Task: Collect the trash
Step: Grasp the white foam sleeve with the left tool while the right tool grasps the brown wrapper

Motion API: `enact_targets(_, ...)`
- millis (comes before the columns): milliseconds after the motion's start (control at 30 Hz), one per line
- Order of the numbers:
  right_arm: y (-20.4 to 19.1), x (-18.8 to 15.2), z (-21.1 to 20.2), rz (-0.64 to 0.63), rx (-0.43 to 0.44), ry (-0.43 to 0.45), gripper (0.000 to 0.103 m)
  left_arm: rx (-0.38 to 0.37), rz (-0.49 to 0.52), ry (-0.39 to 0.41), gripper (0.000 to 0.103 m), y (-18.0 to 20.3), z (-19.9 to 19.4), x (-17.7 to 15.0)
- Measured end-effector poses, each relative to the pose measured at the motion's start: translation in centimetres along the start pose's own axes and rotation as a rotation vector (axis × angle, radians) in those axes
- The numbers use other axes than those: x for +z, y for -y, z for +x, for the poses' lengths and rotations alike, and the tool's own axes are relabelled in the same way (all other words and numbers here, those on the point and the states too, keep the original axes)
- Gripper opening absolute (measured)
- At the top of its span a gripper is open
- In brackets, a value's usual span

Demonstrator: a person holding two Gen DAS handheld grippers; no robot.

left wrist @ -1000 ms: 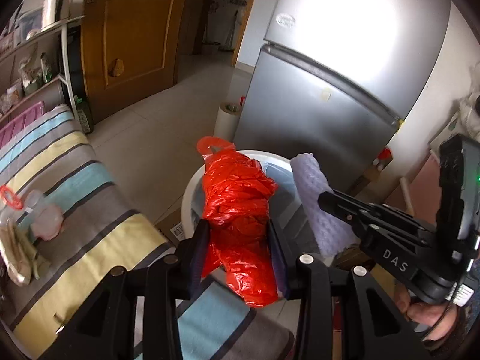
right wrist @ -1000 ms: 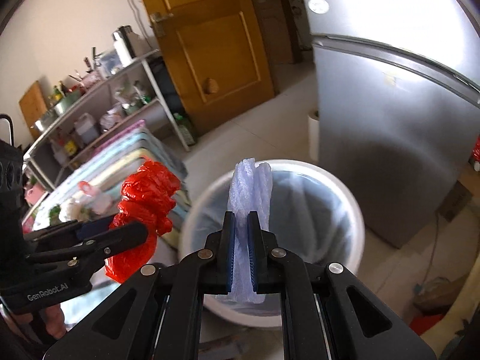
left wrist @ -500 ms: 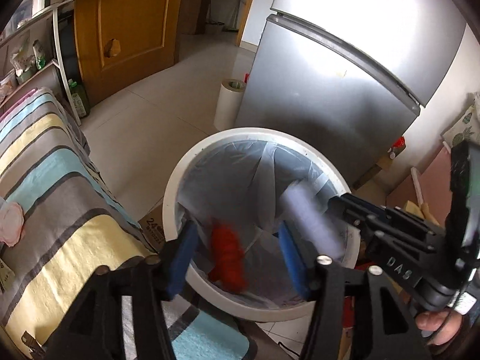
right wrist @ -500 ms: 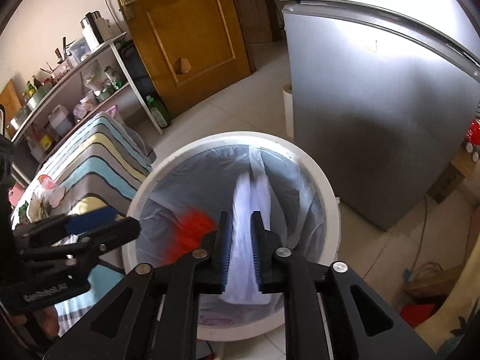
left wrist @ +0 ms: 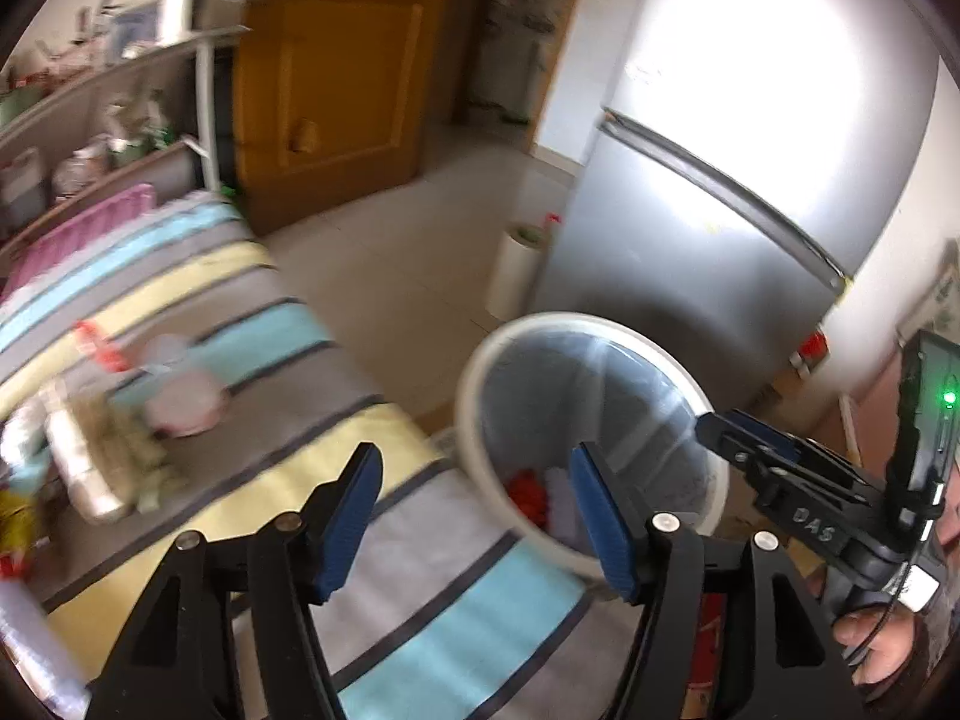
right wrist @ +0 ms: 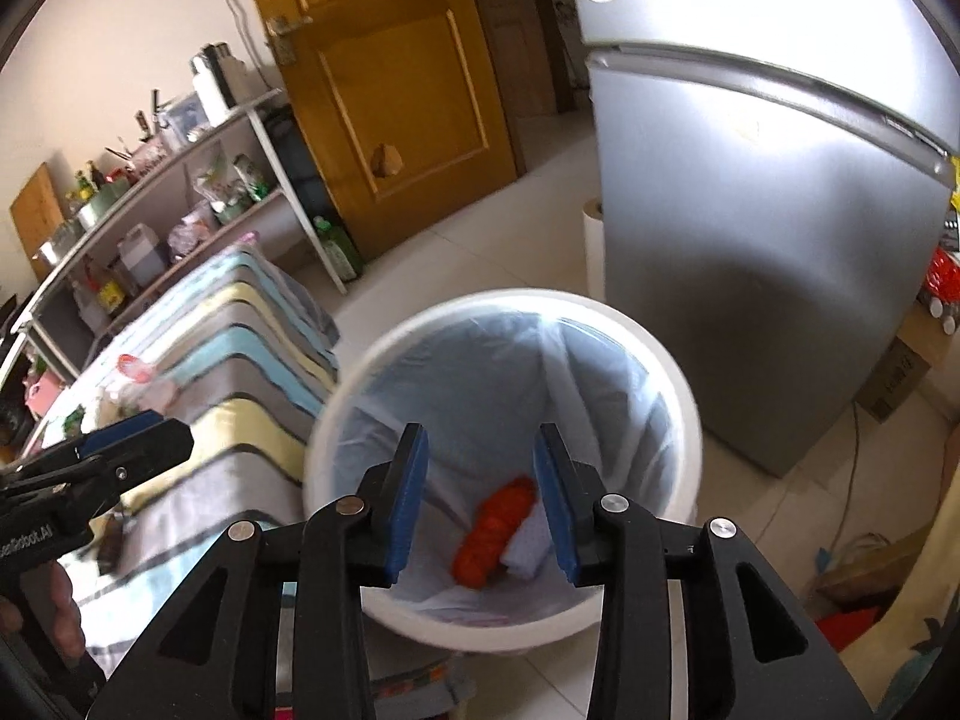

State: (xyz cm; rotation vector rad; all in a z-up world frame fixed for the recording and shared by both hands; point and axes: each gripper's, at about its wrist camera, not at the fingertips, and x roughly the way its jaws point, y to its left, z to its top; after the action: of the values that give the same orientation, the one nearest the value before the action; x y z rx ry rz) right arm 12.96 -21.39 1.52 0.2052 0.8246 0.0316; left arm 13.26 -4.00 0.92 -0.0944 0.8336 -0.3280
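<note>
A white trash bin point(right wrist: 672, 372) with a clear liner stands beside the striped table. A red plastic bag point(right wrist: 495, 531) and a pale purple wad point(right wrist: 528, 546) lie at its bottom. My right gripper point(right wrist: 480, 498) is open and empty above the bin. My left gripper point(left wrist: 474, 519) is open and empty over the table's edge, left of the bin point(left wrist: 696, 384). More trash lies on the table: a pink and white wrapper point(left wrist: 180, 396) and crumpled packaging point(left wrist: 102, 462).
A striped cloth covers the table point(left wrist: 180, 294). A silver fridge point(right wrist: 768, 228) stands behind the bin, a paper roll point(left wrist: 516, 276) at its corner. A wooden door point(right wrist: 390, 78) and a cluttered shelf rack point(right wrist: 150, 210) are at the back left.
Both grippers opened and let go. The red bag and the purple wad dropped to the bin's bottom. My left gripper swung left, back over the table.
</note>
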Motion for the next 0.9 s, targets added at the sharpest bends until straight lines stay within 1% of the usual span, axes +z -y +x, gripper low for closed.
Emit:
enact_targets(100, -2.2, -0.3, -1.5, -0.019, 0.044, 0.034, 0.038, 0.049, -0.04, 0.032, 0.069, -2.2, -2.3, -0.9)
enact_targets(233, -5.3, -1.1, -2.3, -0.047, 0.099, 0.046, 0.038, 0.107, -0.083, 0.066, 0.07, -5.0, -5.1, -2.5)
enact_targets(333, -7.7, -1.9, -2.5, -0.09, 0.134, 0.043, 0.038, 0.195, -0.108, 0.085, 0.07, -7.0, -7.0, -3.9)
enact_targets(433, -10.1, -2.9, -2.4, -0.122, 0.169, 0.031, 0.038, 0.217, -0.162, 0.1, 0.071, -9.5, -8.7, -5.2)
enact_targets(533, -12.3, -3.8, -2.2, -0.155, 0.205, 0.016, 0.038, 0.288, -0.188, 0.106, 0.071, -11.5, -10.0, -6.8)
enact_targets(667, -14.9, -4.8, -1.6, -0.192, 0.24, -0.011, 0.038, 0.314, -0.262, 0.107, 0.071, -14.5, -11.2, -8.8)
enact_targets(733, -16.5, -5.4, -1.1, -0.215, 0.259, -0.029, 0.038, 0.337, -0.286, 0.111, 0.071, -15.3, -12.0, -9.8)
enact_targets(800, -17.9, -5.9, -0.6, -0.244, 0.274, -0.044, 0.038, 0.344, -0.311, 0.124, 0.072, -16.3, -12.6, -10.5)
enact_targets(900, -19.9, -6.6, 0.0, -0.279, 0.293, -0.064, 0.038, 0.365, -0.336, 0.115, 0.072, -17.2, -13.0, -11.2)
